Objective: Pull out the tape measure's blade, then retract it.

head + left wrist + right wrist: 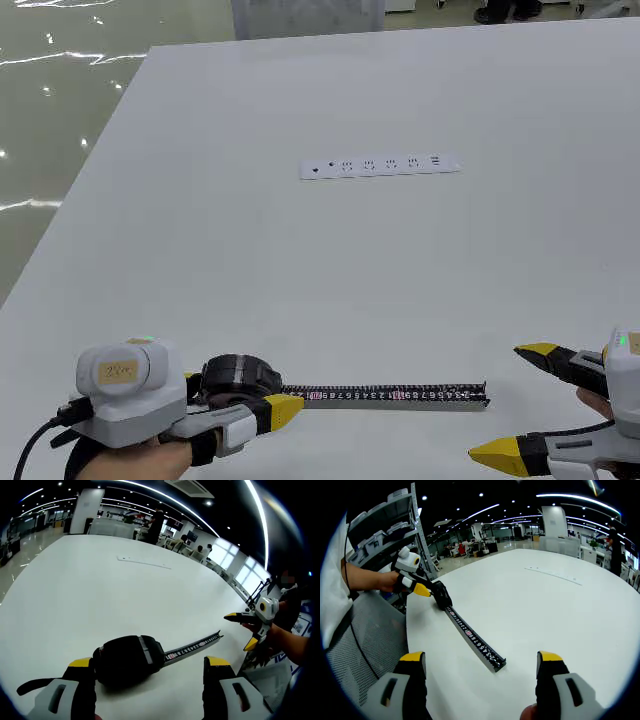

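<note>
A black tape measure case (238, 375) lies on the white table (330, 270) near its front edge. Its blade (395, 394) is drawn out flat to the right and ends in a hook (485, 392). My left gripper (237, 392) stands open around the case (127, 659), which sits close to the left jaw and clear of the right one. My right gripper (516, 402) is open just right of the hook, with nothing between its fingers. In the right gripper view the blade (472, 637) runs from the case (441, 595) toward my right gripper (480, 656).
A white power strip (380, 166) lies flat in the middle of the table. A mesh chair (365, 640) and shelving (385, 525) stand beside the table's near edge. People and desks are far off in the room.
</note>
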Demonstrator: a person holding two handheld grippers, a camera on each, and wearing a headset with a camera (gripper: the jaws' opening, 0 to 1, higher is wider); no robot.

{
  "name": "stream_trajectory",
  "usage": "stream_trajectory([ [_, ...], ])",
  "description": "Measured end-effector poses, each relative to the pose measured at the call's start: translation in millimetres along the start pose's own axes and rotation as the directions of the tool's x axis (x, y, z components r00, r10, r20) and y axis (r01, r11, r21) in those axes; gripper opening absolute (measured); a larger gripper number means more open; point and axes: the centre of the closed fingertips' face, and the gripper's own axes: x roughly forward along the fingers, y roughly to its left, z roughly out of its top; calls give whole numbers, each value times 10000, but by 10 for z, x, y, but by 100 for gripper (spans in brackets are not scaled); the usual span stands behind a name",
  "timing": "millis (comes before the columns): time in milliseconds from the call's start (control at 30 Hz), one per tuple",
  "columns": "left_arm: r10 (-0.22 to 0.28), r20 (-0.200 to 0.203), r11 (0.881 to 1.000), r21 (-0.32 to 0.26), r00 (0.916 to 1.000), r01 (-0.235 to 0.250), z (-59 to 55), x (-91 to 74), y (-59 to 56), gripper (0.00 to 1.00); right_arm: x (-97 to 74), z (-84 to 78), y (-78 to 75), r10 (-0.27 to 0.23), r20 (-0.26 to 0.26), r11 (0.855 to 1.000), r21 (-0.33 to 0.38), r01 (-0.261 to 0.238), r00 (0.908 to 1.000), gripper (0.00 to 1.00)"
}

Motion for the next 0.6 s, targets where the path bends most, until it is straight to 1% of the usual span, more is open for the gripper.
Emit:
stream_trajectory([
  [33, 92, -16, 10000, 25, 10000, -92, -3, 2, 5, 85, 1, 2, -3, -7, 19, 10000, 9, 7, 10000, 92],
  [100, 175, 111, 9996, -209, 9998, -173, 12, 1, -2, 85, 2, 1, 7, 36, 4, 10000, 50, -36, 10000, 91],
  [233, 427, 220, 9984, -378, 9988, -418, 17, 0, 5, 85, -6, 13, 1, 17, 41, 10000, -43, -17, 10000, 88],
  [267, 555, 228, 9980, -314, 9982, -548, 10, 7, 9, 84, -6, 12, -11, -9, 49, 10000, -63, 9, 10000, 88],
  [433, 834, 358, 9965, -93, 9959, -832, 1, 21, 15, 83, -1, -11, -27, 6, 13, 10000, -55, -6, 10000, 87],
  [600, 1098, 430, 9938, -215, 9930, -1090, 17, 16, 38, 81, 7, -20, -25, 32, 24, 10000, -42, -32, 10000, 87],
])
